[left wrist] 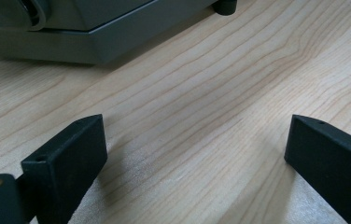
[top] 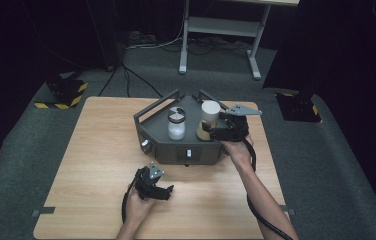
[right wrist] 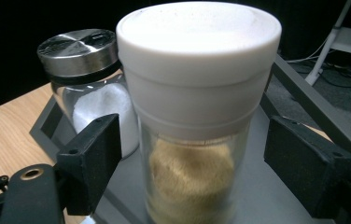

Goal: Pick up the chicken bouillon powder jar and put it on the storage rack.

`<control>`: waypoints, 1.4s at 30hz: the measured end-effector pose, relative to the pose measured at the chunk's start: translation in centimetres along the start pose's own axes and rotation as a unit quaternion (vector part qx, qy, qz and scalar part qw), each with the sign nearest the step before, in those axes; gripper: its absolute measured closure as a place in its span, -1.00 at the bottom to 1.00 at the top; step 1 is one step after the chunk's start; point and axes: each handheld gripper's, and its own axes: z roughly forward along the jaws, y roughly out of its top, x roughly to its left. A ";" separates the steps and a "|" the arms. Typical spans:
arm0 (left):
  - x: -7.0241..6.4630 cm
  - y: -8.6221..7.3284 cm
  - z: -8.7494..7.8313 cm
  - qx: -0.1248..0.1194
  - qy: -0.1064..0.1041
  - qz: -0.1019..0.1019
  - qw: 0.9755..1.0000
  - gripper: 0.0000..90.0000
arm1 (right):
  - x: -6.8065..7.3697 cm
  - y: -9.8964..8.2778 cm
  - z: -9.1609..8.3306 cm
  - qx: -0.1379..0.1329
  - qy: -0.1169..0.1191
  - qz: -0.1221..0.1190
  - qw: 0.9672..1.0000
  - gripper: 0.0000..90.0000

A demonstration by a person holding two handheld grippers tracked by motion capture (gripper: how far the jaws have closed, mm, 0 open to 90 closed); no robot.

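Glass jar (right wrist: 192,154) with the white lid (right wrist: 197,51) stands upright between the two black jaws of the right gripper (right wrist: 190,163), which are spread to either side of its clear wall with a gap showing on each side, so nothing is clamped. Judging by its look, the jar is rigid, smooth and likely slippery, moderately light with tan powder filling only its lower part, and breakable if knocked over; the best hold seems to be on the straight glass body just below the lid, where the flat pads (right wrist: 92,158) can bear squarely. The lid is a thick, matte, round plastic cap, wider than the glass. Just beside this jar, on the same grey scale platform (top: 196,142), stands a second jar (right wrist: 94,93) with a brushed metal cap, holding white grains. The platform is a dark, angular metal tray with raised rails, set on a pale wood-grain table (top: 96,165). Well apart from the white-lidded jar, the left gripper (left wrist: 194,154) rests low over bare wood, its jaws standing wide with nothing between them.
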 end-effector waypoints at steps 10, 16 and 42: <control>0.0 0.0 0.0 0.000 0.000 0.000 1.000 -0.88 | -0.1 -1.8 -1.8 -0.010 0.005 0.006 1.000 -0.58; 0.0 0.0 0.0 0.000 0.000 0.000 1.000 -0.88 | -0.3 -2.9 -2.5 -0.013 0.011 0.010 1.000 -0.58; 0.0 0.0 0.0 0.000 0.000 0.000 1.000 -0.88 | 0.4 -7.2 -5.4 -0.007 0.019 0.006 1.000 -0.62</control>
